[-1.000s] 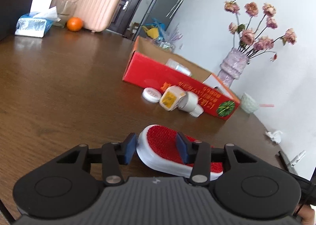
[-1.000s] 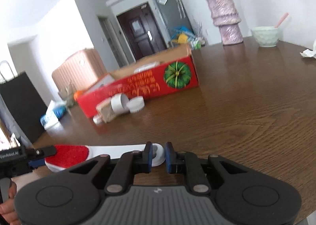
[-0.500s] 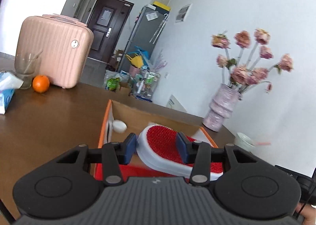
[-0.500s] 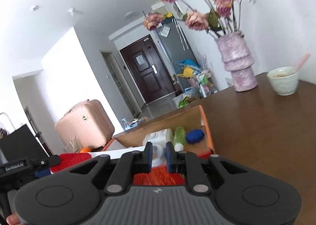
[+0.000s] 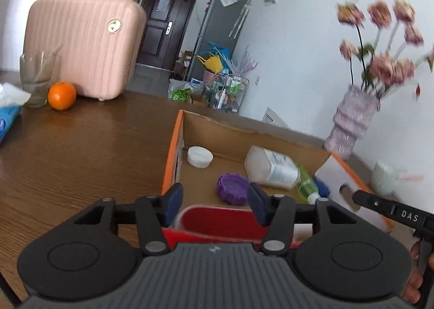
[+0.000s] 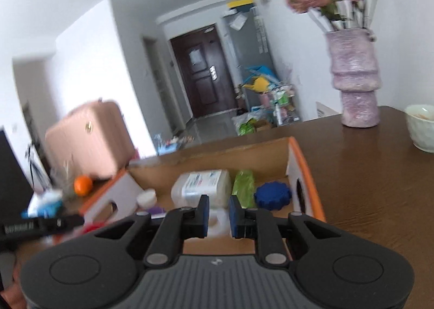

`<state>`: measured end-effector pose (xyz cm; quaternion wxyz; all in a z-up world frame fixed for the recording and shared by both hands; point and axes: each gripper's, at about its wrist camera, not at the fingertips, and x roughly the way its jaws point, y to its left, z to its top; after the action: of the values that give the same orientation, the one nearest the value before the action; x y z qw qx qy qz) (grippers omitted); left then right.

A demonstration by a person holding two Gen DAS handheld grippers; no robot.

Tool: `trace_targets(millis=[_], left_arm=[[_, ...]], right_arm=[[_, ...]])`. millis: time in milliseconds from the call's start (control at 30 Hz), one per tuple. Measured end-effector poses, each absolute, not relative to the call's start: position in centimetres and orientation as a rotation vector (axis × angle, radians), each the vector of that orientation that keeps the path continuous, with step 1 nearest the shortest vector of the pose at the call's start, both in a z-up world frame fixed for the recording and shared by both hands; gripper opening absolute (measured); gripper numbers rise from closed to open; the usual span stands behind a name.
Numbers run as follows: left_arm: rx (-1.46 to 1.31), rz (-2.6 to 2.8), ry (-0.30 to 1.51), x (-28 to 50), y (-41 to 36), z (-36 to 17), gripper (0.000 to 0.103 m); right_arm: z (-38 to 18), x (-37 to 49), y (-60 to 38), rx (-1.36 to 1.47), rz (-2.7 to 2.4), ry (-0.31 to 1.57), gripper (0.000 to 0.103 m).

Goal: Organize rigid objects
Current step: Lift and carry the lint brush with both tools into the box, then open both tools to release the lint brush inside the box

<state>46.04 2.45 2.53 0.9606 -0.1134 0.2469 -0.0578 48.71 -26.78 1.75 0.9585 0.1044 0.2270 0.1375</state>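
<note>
A red-and-white brush [image 5: 221, 220] lies just below and between the fingers of my left gripper [image 5: 214, 200], which stands open over the near wall of the cardboard box [image 5: 173, 157]. Its white handle end [image 6: 218, 220] shows between the pads of my right gripper [image 6: 217, 214], whose jaws stand a little apart around it. In the box lie a white bottle [image 5: 274, 166], a purple lid [image 5: 233, 188], a white cap [image 5: 200, 156] and a blue lid [image 6: 272, 195].
A pink case [image 5: 81, 45], an orange [image 5: 61, 95], a glass [image 5: 36, 78] and a tissue pack [image 5: 8, 116] stand at the table's far left. A purple vase of flowers [image 6: 355, 83] and a bowl [image 6: 421, 125] stand right of the box.
Both grippers lifted the brush from the table and carried it over the box. The left jaws have widened off the brush head, and the right jaws have parted slightly.
</note>
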Motion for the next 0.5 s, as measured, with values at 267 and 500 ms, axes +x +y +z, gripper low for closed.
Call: trace_targets(millis=[267, 500], left_arm=[[-0.048, -0.026, 0.374, 43.5, -0.3, 2.4, 0.089], [0.085, -0.011, 0.296, 42.0, -2.2, 1.9, 0.1]], right_arm=[[0.4, 47.5, -24.1, -0.003, 0.2, 0.394, 0.039], [-0.2, 45.5, -22.4, -0.094, 0.214, 0.272, 0.075]])
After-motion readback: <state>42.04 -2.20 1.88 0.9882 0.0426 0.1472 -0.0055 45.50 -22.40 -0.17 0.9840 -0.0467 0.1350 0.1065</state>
